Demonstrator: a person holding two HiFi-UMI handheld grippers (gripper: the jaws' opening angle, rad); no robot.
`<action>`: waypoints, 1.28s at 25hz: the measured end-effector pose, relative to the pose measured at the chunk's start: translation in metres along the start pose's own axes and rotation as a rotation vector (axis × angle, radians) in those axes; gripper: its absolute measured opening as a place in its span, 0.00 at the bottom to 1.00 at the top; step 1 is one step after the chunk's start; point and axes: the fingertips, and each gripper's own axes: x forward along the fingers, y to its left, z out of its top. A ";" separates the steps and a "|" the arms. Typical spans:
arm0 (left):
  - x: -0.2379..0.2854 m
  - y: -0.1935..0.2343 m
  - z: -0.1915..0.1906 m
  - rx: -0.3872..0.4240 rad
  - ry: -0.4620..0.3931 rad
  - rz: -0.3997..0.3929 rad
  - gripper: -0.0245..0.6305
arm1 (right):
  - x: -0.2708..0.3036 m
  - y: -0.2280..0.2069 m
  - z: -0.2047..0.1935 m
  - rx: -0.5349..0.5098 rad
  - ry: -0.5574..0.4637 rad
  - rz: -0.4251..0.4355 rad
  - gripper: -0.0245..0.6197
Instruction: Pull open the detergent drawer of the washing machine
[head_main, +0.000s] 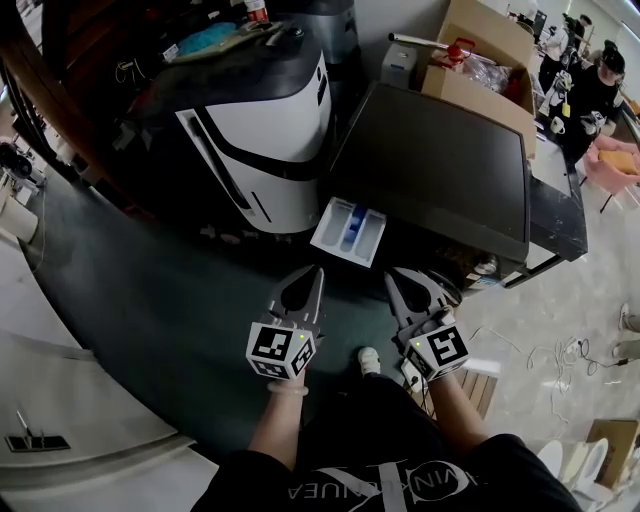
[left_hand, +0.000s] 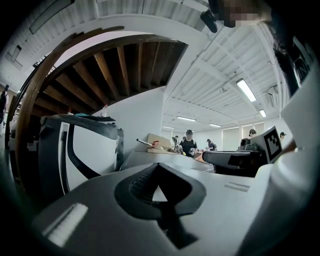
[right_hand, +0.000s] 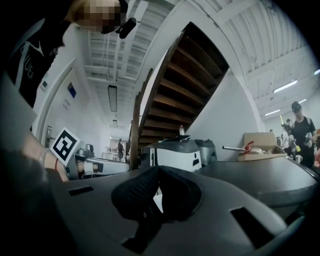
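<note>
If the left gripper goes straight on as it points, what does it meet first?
Probably the open drawer, just ahead of the left gripper; its height against the drawer is unclear from above.

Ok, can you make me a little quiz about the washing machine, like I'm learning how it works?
1. True or false: the detergent drawer is pushed all the way into the washing machine.
2. What is the left gripper holding? A: the drawer. B: a cloth. C: nothing.
3. What colour is the middle compartment of the drawer?

Key:
1. False. The drawer sticks out of the front.
2. C. Its jaws are together with nothing between them, and it is away from the drawer.
3. Blue.
</note>
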 end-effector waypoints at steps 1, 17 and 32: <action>-0.001 0.000 0.001 0.001 -0.002 0.004 0.05 | 0.000 0.000 0.001 -0.001 -0.002 -0.001 0.05; -0.013 0.007 0.011 0.014 -0.017 0.054 0.05 | 0.002 0.005 0.013 -0.025 -0.012 0.022 0.05; -0.017 0.007 0.016 0.049 -0.023 0.064 0.05 | 0.004 0.009 0.016 -0.030 -0.017 0.025 0.05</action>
